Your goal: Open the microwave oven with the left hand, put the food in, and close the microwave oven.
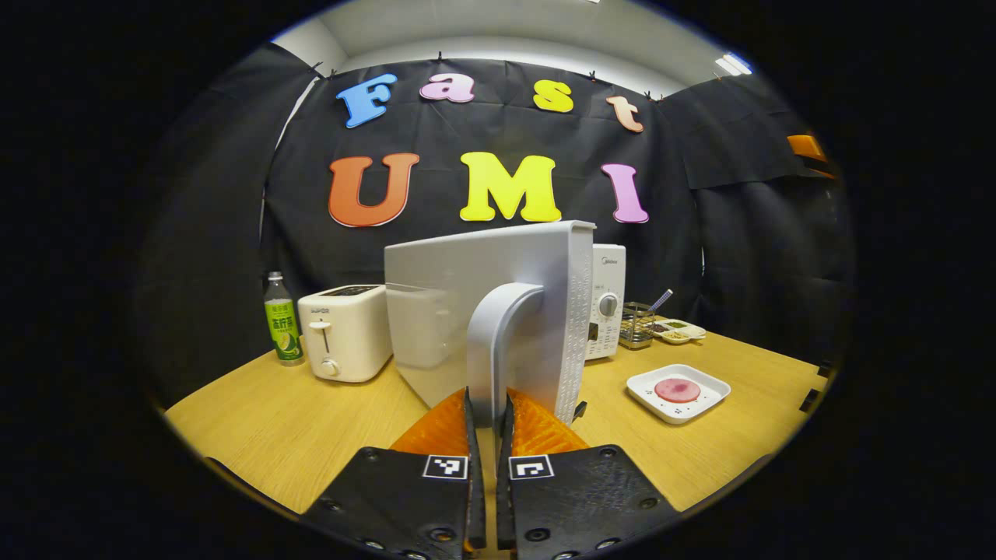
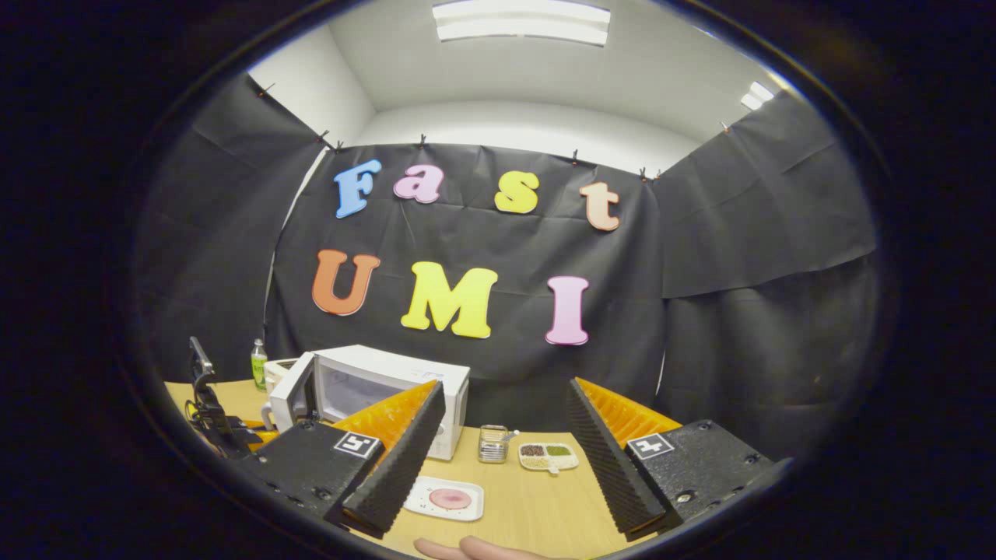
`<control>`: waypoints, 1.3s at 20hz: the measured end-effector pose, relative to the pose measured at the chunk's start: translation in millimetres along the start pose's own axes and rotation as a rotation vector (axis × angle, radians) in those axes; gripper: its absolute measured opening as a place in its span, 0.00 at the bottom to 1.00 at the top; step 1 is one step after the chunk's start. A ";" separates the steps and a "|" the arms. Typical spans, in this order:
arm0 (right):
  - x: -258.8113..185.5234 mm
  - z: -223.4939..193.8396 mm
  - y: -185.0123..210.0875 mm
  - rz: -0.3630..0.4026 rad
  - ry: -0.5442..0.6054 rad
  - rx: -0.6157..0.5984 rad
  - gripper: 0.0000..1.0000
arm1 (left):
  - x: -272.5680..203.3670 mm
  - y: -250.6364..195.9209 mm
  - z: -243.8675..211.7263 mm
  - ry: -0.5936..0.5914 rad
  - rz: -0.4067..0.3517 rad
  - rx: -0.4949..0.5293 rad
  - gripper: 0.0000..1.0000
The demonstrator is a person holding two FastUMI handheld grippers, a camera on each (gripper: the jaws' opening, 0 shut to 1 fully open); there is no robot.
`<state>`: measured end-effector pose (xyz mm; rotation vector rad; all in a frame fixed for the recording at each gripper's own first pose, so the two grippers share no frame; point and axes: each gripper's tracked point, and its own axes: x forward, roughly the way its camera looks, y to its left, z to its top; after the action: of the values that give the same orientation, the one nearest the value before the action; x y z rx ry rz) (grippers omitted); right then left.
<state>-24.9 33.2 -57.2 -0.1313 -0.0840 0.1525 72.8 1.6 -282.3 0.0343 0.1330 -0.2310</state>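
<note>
Over on the left, a green bottle (image 1: 282,320) stands on the wooden table (image 1: 311,435), with a toaster (image 1: 345,332) just beside it. Next along is the microwave (image 2: 389,393), its door (image 1: 486,311) swung out, and the left gripper (image 1: 489,412) has both fingers pinched onto the door handle (image 1: 498,342). Right of the microwave: a small wire rack (image 1: 636,325) and a divided dish (image 1: 678,330). Nearer, the food (image 1: 677,390) sits on its white plate (image 1: 704,404), on the table, outside the microwave. The right gripper (image 2: 506,443) hangs above it, fingers spread wide, holding nothing.
</note>
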 end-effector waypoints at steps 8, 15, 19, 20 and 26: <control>-0.9 4.5 33.8 0.041 0.007 -0.020 1.00 | -45.5 75.0 -33.9 0.059 0.090 -0.015 0.77; 25.8 -32.9 50.5 0.078 0.135 -0.062 1.00 | -113.5 104.8 3.5 0.015 0.203 -0.093 0.95; 54.9 -74.9 42.1 0.091 0.282 -0.107 1.00 | -146.8 93.4 47.7 -0.025 0.218 -0.103 0.95; 63.1 -84.9 37.2 0.089 0.320 -0.104 1.00 | -152.1 94.7 60.5 -0.033 0.240 -0.108 0.95; 109.3 -131.7 13.9 0.113 0.501 -0.112 1.00 | -172.3 77.8 151.9 -0.157 0.251 -0.146 0.94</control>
<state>93.0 47.7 -181.1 -0.2821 0.4153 0.2237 -56.1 108.8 -107.1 -0.1114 -0.0112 0.0278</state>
